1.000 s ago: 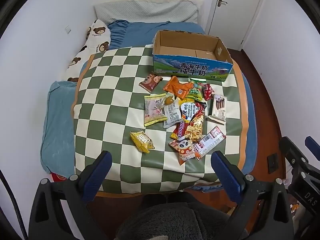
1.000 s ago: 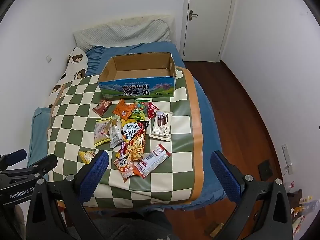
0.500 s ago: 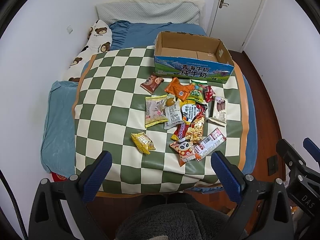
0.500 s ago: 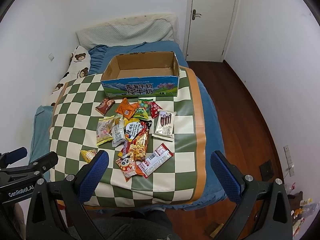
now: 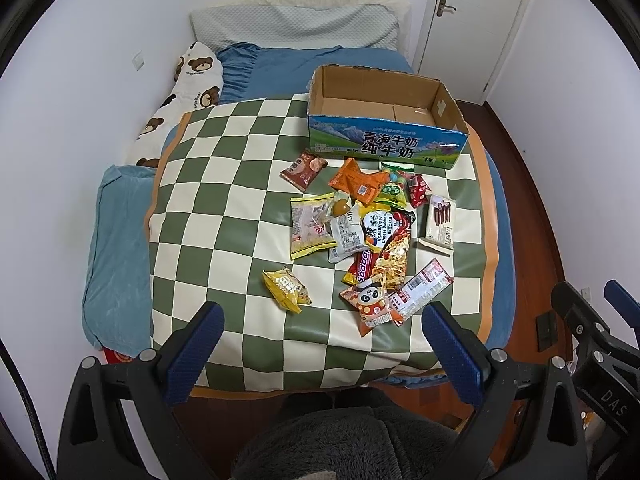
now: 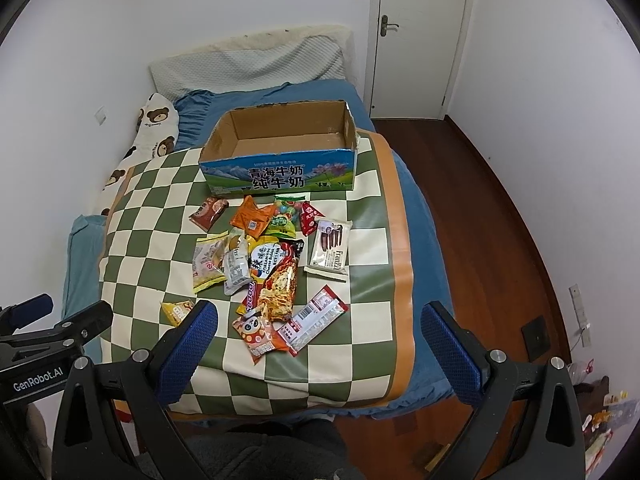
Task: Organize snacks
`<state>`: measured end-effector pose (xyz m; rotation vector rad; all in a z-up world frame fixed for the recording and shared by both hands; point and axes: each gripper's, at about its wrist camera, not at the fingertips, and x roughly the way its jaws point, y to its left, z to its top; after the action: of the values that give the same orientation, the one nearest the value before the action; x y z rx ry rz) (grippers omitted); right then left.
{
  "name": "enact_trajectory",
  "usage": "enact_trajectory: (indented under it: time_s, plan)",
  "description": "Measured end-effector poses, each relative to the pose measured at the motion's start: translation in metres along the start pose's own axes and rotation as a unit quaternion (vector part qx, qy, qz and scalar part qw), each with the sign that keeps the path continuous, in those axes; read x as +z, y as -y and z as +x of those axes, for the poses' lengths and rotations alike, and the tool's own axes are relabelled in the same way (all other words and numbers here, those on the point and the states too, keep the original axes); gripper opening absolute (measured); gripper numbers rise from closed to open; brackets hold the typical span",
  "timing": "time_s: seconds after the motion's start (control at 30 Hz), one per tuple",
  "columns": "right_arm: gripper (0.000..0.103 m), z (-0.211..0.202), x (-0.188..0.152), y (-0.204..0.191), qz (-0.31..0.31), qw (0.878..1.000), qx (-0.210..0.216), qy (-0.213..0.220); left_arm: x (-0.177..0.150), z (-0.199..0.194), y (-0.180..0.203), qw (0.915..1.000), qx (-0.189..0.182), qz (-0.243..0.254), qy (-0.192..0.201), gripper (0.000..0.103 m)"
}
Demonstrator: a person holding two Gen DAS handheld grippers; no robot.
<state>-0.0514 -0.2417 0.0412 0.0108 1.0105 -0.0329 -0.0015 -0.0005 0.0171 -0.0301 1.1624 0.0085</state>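
You are holding both grippers, left (image 5: 320, 344) and right (image 6: 318, 340), wide and empty. The packets (image 5: 372, 236) are overlapping (slippery film), so you are risking pinching two, short of the box (image 5: 386, 120).

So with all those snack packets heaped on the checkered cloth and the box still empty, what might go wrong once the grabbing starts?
The packets overlap, so closing on the cheese noodle bag may drag the sedaap packet along. The flat barcode packet lies low on the soft checkered cloth, so fingers may pinch fabric instead. The cardboard box looks light; a bump could shove it back.
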Motion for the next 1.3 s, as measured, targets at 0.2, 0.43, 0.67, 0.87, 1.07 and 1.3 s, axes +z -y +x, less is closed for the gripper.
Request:
enact_trajectory:
  time_s: [0.2, 0.43, 0.67, 0.87, 1.07, 1.3]
  plan:
    - [0.103, -0.0005, -0.0013, 0.0026, 0.005, 1.000, -0.002, 0.004, 0.0062, 0.0014, 0.0028, 1.0000, 0.001, 0.004, 0.001, 0.101]
    - [0.103, -0.0020, -0.0020, 0.0050, 0.012, 1.000, -0.001, 0.005, 0.0086, 0.0022, 0.0046, 1.0000, 0.002, 0.004, 0.002, 0.101]
    - [0.103, -0.0022, -0.0017, 0.0053, 0.013, 1.000, 0.001, 0.005, 0.0059, 0.0022, 0.0039, 1.0000, 0.001, 0.003, 0.002, 0.101]
    - [0.103, -0.0021, -0.0014, 0.0051, 0.015, 1.000, 0.002, 0.006, 0.0057, 0.0022, 0.0038, 1.0000, 0.001, 0.004, 0.003, 0.101]
    - [0.103, -0.0020, -0.0016, 0.0054, 0.014, 1.000, 0.002, 0.006, 0.0046, 0.0020, 0.0033, 1.0000, 0.001, 0.004, 0.004, 0.101]
    - [0.103, -0.0018, -0.0014, 0.0054, 0.015, 1.000, 0.003, 0.006, 0.0055, 0.0016, 0.0042, 1.0000, 0.001, 0.004, 0.003, 0.101]
